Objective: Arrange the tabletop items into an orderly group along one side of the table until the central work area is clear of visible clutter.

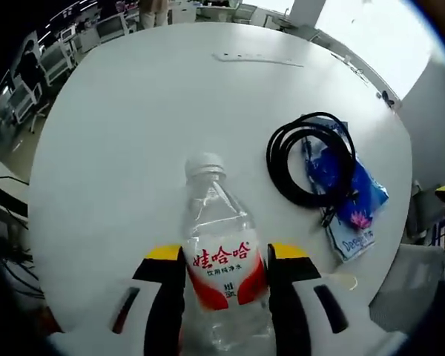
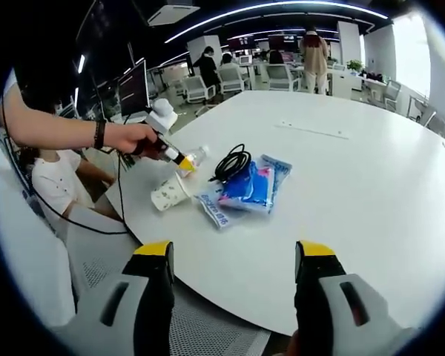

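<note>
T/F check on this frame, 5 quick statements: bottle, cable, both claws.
1. The left claw grips the water bottle. True.
2. The bottle's cap is off. False: a clear cap sits on its neck.
3. The black cable is coiled and lies partly on the blue packet. True.
4. The right claw holds the paper cup. False: its jaws stand apart with nothing between them, and the cup lies on its side on the table.
5. The table is square and wooden. False: it is round and white.
</note>
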The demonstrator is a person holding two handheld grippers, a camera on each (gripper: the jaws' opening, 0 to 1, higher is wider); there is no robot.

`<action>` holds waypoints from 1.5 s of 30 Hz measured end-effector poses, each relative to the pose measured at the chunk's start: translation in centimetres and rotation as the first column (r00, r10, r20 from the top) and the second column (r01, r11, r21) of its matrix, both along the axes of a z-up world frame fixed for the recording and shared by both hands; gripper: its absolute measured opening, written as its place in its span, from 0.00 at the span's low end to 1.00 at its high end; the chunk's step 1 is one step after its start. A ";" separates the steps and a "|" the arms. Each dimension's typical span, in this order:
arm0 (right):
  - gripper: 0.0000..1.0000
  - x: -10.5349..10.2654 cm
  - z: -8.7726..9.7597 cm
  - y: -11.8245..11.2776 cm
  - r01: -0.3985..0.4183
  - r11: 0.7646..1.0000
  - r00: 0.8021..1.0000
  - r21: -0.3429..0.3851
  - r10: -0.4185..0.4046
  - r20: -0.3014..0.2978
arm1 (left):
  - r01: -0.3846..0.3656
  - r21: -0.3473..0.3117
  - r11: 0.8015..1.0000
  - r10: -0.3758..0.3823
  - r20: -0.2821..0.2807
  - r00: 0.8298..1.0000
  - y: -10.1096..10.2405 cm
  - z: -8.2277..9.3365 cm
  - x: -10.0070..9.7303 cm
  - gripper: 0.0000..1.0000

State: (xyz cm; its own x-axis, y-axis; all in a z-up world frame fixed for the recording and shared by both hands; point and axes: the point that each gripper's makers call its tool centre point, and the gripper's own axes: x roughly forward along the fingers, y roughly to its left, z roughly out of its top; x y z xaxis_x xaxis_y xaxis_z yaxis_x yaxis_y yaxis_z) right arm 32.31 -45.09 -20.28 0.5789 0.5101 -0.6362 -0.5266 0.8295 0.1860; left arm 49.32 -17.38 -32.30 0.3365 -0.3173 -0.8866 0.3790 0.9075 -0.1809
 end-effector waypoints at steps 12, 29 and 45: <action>0.66 0.1 0.1 0.5 -0.011 1.000 1.000 0.002 0.011 0.003 | 0.050 0.020 0.999 -0.051 0.035 0.998 -0.4 0.3 -0.4 0.38; 0.66 0.2 0.3 1.0 -0.024 1.000 1.000 0.008 0.023 0.013 | -0.014 -0.021 1.000 0.016 0.085 0.996 0.5 2.4 -0.2 0.36; 0.66 0.3 0.7 2.0 -0.052 0.999 0.998 0.012 0.051 0.028 | -0.087 -0.059 0.994 0.096 0.162 0.982 2.3 4.8 0.1 0.36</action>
